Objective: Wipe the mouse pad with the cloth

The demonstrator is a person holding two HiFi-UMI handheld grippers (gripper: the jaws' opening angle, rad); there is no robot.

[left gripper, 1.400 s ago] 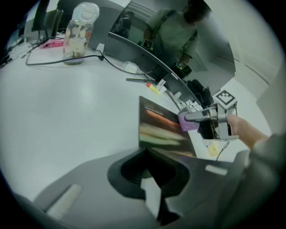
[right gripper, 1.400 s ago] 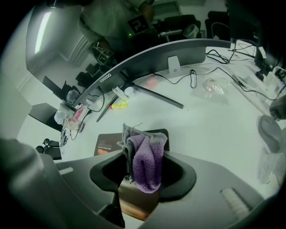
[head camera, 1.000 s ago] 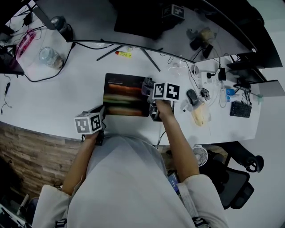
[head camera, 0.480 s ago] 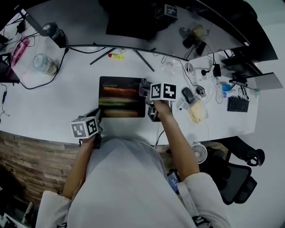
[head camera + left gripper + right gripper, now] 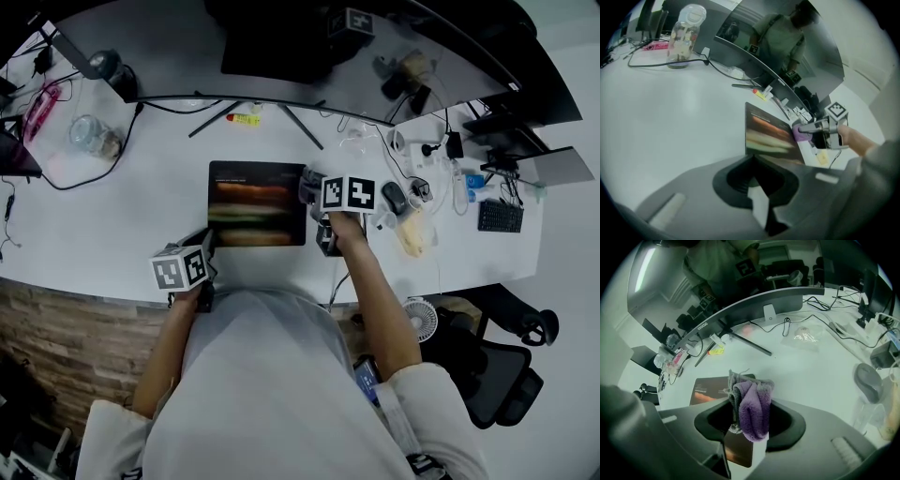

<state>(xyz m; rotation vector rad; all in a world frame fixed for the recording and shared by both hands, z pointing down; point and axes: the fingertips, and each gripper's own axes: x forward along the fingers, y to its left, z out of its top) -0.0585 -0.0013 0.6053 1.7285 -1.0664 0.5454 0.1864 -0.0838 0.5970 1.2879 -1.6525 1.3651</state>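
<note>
Cloth [image 5: 752, 411] is clamped in right tongs [image 5: 746, 436] at r. edge of mouse pad [image 5: 255, 202]; left tongs [image 5: 757, 201] are closed, empty, near its corner — pad seems unpinned, so could be dragged w/ the wipe.

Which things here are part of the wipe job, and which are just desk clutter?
In the job:
mouse pad; purple-grey cloth; right gripper, clamped on the cloth at the pad's right edge.

Lying about:
computer mouse; clear jar; yellow marker; small fan.
</note>
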